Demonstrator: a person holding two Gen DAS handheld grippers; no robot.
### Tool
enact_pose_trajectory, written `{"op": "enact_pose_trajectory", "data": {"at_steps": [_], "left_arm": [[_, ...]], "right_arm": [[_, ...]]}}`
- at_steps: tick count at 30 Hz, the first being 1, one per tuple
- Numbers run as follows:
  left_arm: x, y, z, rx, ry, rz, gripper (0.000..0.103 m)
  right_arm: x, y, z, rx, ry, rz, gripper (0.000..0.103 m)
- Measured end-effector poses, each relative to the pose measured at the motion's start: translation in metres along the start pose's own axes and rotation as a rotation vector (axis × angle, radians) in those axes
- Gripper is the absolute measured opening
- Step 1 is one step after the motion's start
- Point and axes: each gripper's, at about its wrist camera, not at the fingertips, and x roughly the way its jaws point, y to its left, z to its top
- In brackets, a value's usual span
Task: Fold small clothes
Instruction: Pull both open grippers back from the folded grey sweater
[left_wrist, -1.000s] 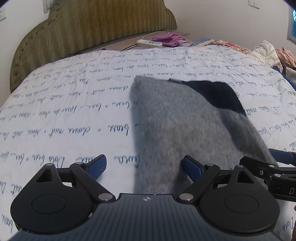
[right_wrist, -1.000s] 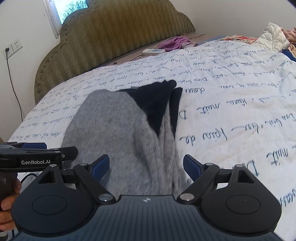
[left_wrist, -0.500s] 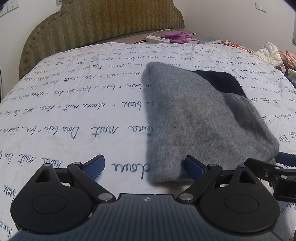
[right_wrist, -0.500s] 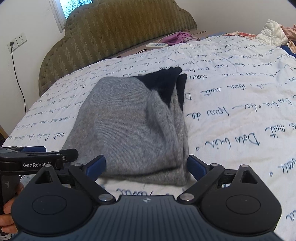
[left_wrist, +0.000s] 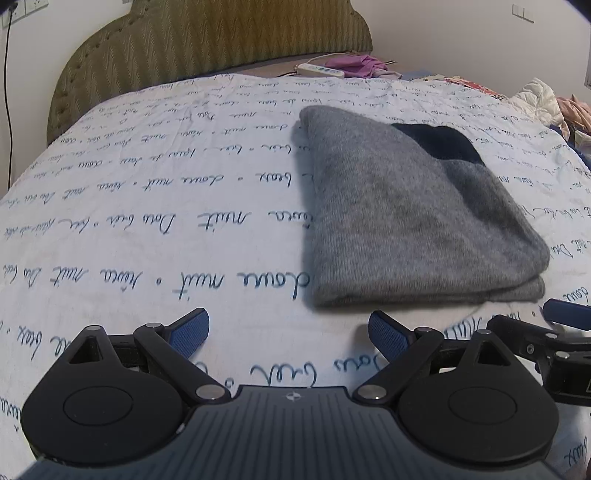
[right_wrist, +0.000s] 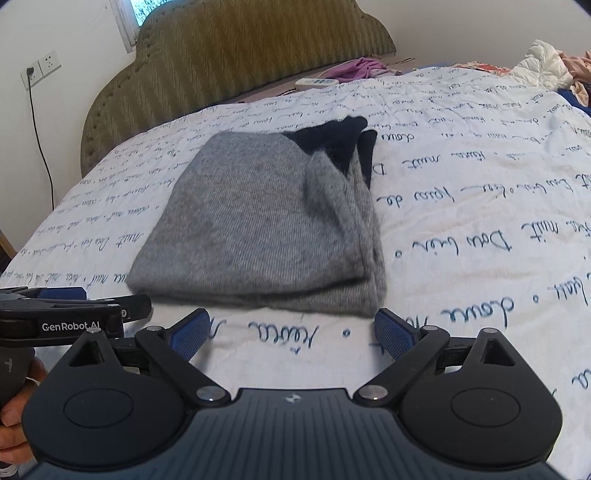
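folded grey sweater (left_wrist: 406, 221) with dark navy corner, lying flat on bed (left_wrist: 147, 221). left gripper (left_wrist: 288, 332) and right gripper (right_wrist: 291, 332) just short of sweater's near edge, jaws released, holding nothing.

The pile of clothes (left_wrist: 565, 107) is cut off at the right edge, its items too blurred to separate.

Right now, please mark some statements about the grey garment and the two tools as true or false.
1. The grey garment lies folded on the bed cover. True.
2. The right tool grips the garment. False: it is open, with only bed cover between its pads.
3. The left tool is open. True.
4. The garment is all grey. False: it has a dark navy part at the far end.
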Motion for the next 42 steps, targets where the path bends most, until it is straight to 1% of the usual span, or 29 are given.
{"op": "enact_pose_trajectory", "data": {"at_steps": [9, 20, 28, 42], "left_arm": [[-0.005, 0.005, -0.011, -0.010, 0.006, 0.017, 0.096], [-0.012, 0.006, -0.022, -0.026, -0.022, 0.039, 0.100], [-0.013, 0.008, -0.030, -0.033, -0.029, 0.042, 0.102], [-0.012, 0.008, -0.034, -0.018, -0.051, 0.049, 0.103]], "right_arm": [[-0.007, 0.006, -0.011, -0.032, -0.001, -0.017, 0.097], [-0.014, 0.010, -0.020, -0.082, -0.017, -0.062, 0.097], [-0.016, 0.010, -0.026, -0.092, -0.024, -0.073, 0.097], [-0.018, 0.008, -0.031, -0.096, -0.047, -0.085, 0.097]]}}
